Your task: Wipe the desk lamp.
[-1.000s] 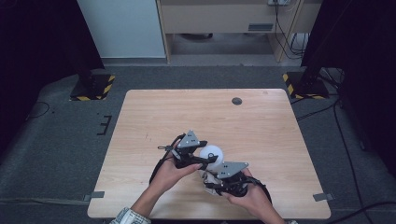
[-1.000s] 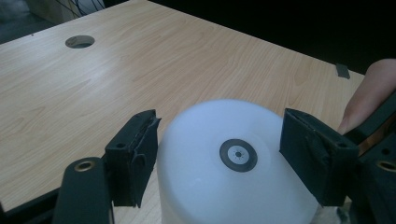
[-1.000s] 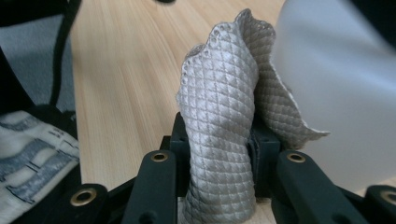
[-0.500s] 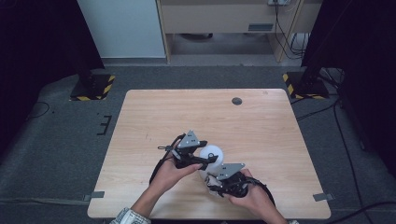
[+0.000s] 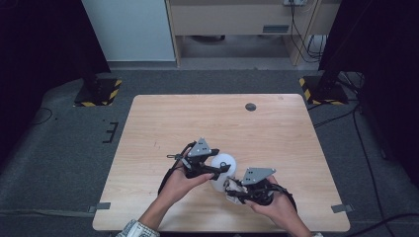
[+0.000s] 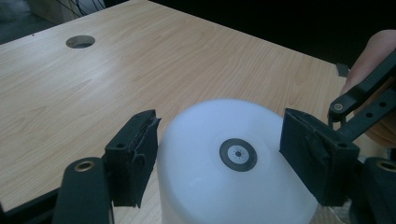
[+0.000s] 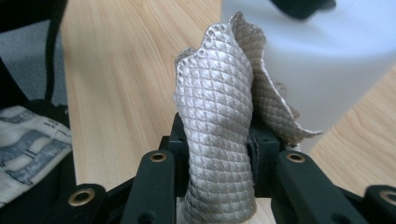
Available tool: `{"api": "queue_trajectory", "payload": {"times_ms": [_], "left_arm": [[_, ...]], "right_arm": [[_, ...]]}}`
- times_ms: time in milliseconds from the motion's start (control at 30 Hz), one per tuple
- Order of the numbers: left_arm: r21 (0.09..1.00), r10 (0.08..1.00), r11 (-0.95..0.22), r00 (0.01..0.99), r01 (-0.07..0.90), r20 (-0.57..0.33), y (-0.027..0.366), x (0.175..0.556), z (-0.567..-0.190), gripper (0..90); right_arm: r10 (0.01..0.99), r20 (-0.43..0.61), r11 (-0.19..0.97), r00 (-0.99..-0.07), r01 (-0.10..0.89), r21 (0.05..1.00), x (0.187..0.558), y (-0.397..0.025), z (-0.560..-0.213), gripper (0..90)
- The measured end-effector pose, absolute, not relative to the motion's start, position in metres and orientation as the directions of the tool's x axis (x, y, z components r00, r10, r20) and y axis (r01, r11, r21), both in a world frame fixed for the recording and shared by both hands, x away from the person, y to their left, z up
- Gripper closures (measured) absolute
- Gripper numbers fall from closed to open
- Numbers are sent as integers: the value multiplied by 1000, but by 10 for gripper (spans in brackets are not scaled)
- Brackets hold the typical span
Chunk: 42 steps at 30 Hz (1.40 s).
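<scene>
A white rounded canister (image 5: 226, 161) with a small black disc on its top (image 6: 237, 154) stands on the wooden table (image 5: 197, 123), near the front middle. My left gripper (image 5: 221, 171) reaches it from the left, and its two black pads (image 6: 140, 149) press against the canister's sides (image 6: 233, 196). Just to the right and nearer the front edge, my right gripper (image 5: 232, 191) is shut on a grey quilted cloth (image 7: 215, 102). The cloth stands up from between its jaws and folds over at the top. The canister (image 7: 327, 56) sits close behind the cloth.
A round cable hole (image 5: 251, 106) lies in the table's far right part, also seen as the hole (image 6: 80, 41) in the left gripper view. A striped sleeve (image 7: 28, 135) shows at the near left. Yellow-black stand bases (image 5: 99, 94) sit on the floor beyond the table.
My right gripper has shifted slightly to the right with the cloth in it. The left gripper and the canister have stayed where they were.
</scene>
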<state>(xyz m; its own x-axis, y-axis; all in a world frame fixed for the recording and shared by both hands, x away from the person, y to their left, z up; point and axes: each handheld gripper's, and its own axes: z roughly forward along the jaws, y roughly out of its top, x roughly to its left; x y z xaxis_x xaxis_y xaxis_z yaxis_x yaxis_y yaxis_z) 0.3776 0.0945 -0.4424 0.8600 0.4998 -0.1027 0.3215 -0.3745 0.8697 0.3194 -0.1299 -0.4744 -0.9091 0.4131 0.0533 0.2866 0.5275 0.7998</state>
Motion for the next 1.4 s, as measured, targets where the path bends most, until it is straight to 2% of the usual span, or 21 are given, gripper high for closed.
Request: {"api": "queue_trajectory", "payload": {"times_ms": [300,633,1133,1400], "left_arm": [[869,501,-375,859,322,-103,95,378,-442,273],[870,500,-374,860,322,-103,95,378,-443,273],[871,505,-371,857,321,-101,95,377,-443,268],[871,508,-370,855,322,-101,93,377,-443,241]], "right_arm": [[399,14,525,-917,241,816,313,-110,-475,692],[380,-9,622,-925,248,743,314,-91,-494,690],[407,-7,643,-913,281,713,320,-118,-494,685],[469,6,613,-883,330,718,330,-146,-490,676]]}}
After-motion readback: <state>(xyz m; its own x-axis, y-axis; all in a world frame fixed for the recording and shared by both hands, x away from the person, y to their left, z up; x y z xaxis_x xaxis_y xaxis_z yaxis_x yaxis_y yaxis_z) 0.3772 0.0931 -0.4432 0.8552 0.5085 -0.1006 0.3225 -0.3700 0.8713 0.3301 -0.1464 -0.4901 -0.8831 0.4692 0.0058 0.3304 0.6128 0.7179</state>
